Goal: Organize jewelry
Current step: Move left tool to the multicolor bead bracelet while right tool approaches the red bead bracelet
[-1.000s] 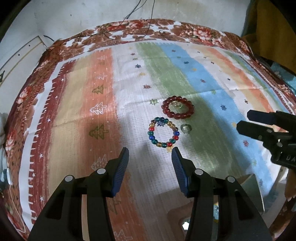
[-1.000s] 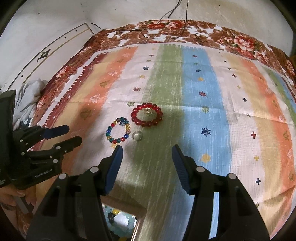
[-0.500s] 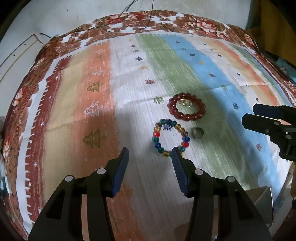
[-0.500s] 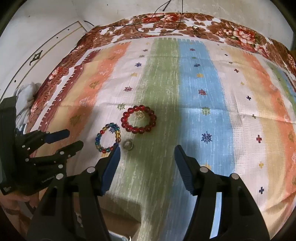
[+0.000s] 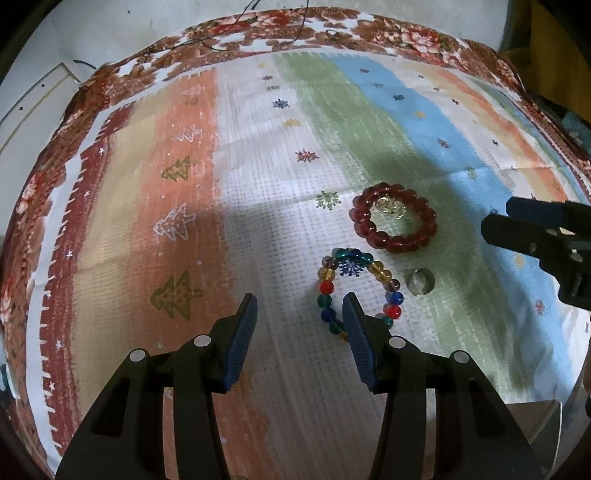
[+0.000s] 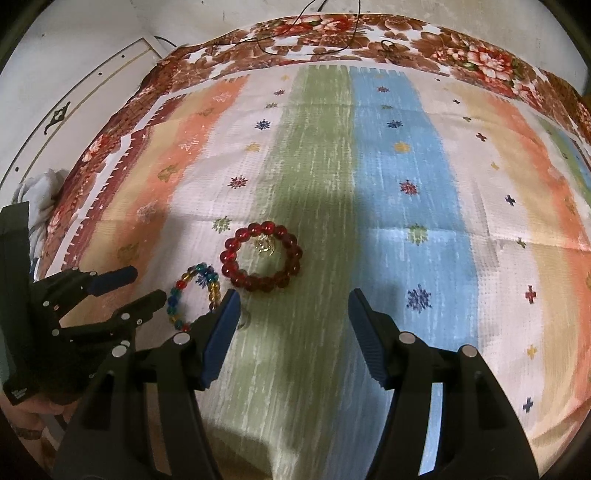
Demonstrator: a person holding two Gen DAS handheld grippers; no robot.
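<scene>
The left gripper (image 5: 299,306), black with blue ribbed pads, stands with its jaws spread and nothing between them. Its right pad (image 5: 356,332) overlaps the near-left arc of the multicoloured glass-bead bracelet (image 5: 358,291) in the left wrist view; whether it touches the beads cannot be told. The right gripper (image 6: 293,308), of the same build, is likewise released and holds nothing. Its left pad (image 6: 221,332) covers the near-right edge of the same bracelet (image 6: 194,297) in the right wrist view.

Landmark: the multicoloured bracelet. It lies flat on the striped, printed tablecloth (image 5: 258,206), on the white band. As a closed ring it has no pointing end; it looks slightly oval, stretched from near to far, but the fisheye lens may cause this.

Just beside the landmark, to its right in the left wrist view, lies a small clear, silvery ring (image 5: 419,282) on the green band, apart from the beads.

Beyond the landmark and slightly to its right lies the dark red glass-bead bracelet (image 5: 394,223), flat, nearly circular, close to the landmark. A small gold-coloured charm (image 5: 390,206) sits inside its far arc.

Farther away, the cloth's brown floral border (image 6: 369,37) meets a pale wall, with a thin dark cable (image 6: 314,33) lying across the border.
</scene>
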